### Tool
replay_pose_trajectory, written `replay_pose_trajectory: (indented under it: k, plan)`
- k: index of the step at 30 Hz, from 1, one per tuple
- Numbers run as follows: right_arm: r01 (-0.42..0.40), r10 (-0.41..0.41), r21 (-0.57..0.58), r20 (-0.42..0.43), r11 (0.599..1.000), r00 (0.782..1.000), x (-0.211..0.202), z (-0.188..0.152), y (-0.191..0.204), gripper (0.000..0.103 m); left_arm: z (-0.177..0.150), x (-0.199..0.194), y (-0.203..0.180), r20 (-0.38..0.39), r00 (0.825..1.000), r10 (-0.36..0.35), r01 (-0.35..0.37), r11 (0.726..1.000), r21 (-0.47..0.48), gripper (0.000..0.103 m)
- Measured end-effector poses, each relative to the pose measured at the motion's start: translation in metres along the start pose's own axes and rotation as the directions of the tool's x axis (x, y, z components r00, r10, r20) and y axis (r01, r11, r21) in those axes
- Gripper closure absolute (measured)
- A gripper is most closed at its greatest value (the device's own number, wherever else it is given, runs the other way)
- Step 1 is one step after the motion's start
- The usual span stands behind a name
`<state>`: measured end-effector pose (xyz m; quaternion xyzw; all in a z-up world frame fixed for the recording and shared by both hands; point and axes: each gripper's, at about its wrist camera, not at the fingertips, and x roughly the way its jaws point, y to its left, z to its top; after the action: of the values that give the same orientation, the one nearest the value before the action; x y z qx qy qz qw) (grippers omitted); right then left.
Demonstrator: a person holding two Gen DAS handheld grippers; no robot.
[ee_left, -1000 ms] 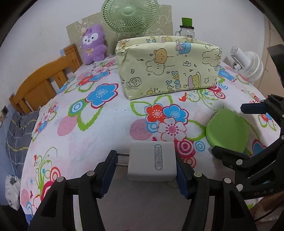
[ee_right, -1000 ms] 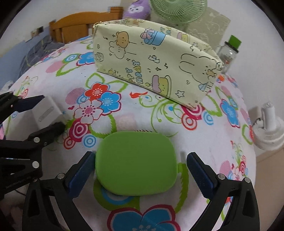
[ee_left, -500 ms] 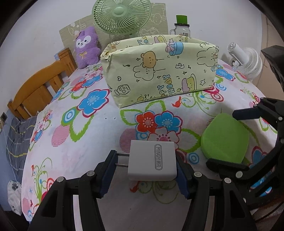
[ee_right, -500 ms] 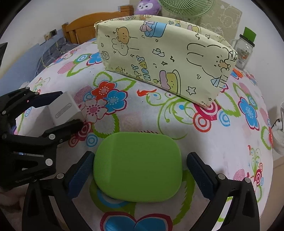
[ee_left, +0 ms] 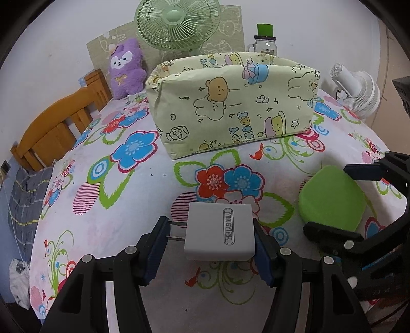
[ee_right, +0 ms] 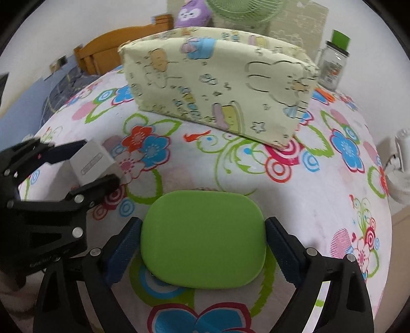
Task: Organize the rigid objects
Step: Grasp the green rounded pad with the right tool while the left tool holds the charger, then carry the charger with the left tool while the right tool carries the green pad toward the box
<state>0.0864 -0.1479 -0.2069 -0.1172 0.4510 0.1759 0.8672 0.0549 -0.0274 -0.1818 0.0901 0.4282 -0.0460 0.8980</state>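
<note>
My left gripper (ee_left: 208, 225) is shut on a white charger (ee_left: 217, 230), its prongs against the left pad. It hangs just above the flowered tablecloth (ee_left: 115, 205). To the right lies a flat green case (ee_right: 202, 238) with rounded corners. My right gripper (ee_right: 202, 222) straddles this case, its jaws closing and both blue pads (ee_right: 125, 246) touching its sides. A pale yellow cartoon-print pouch (ee_left: 230, 107) stands open-topped behind both. In the right wrist view the left gripper (ee_right: 97, 161) and the charger (ee_right: 89, 161) show at the left.
Along the back stand a green fan (ee_left: 176, 23), a purple plush toy (ee_left: 125, 69) and a jar with a green lid (ee_left: 265, 41). A small white fan (ee_left: 358, 92) sits at the right edge. Wooden furniture (ee_left: 59, 128) lies beyond the table's left side.
The right gripper's pads have closed in from a visible gap to the green case's sides. The left gripper still holds the charger, and both views have shifted only slightly.
</note>
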Motion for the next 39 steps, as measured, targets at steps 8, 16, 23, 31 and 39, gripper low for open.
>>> replay_pose_trajectory:
  k: [8,16,23,31,39]
  plan:
    - [0.051,-0.052,0.062,0.014,0.997,0.999,-0.009,-0.001,-0.009,0.008,-0.002,-0.006,-0.003,0.012,1.0,0.003,-0.003,1.0,0.01,0.04]
    - [0.094,-0.099,0.12,0.036,0.988,0.994,-0.02,0.0,-0.01,0.008,0.0,-0.008,-0.006,0.023,1.0,0.008,-0.009,1.0,0.017,0.04]
    - [0.106,-0.115,0.157,0.051,0.982,0.992,-0.029,0.001,-0.01,0.008,-0.002,-0.011,-0.011,0.03,1.0,0.004,-0.005,1.0,0.031,0.04]
    - [0.099,-0.11,0.168,0.058,0.981,0.992,-0.035,0.0,0.003,0.008,-0.003,-0.017,-0.014,0.037,0.999,-0.009,0.008,1.0,0.022,0.04]
    - [0.105,-0.122,0.189,0.081,0.976,0.989,-0.049,-0.001,0.01,0.008,0.0,-0.029,-0.016,0.055,0.998,-0.017,0.015,1.0,0.022,0.04]
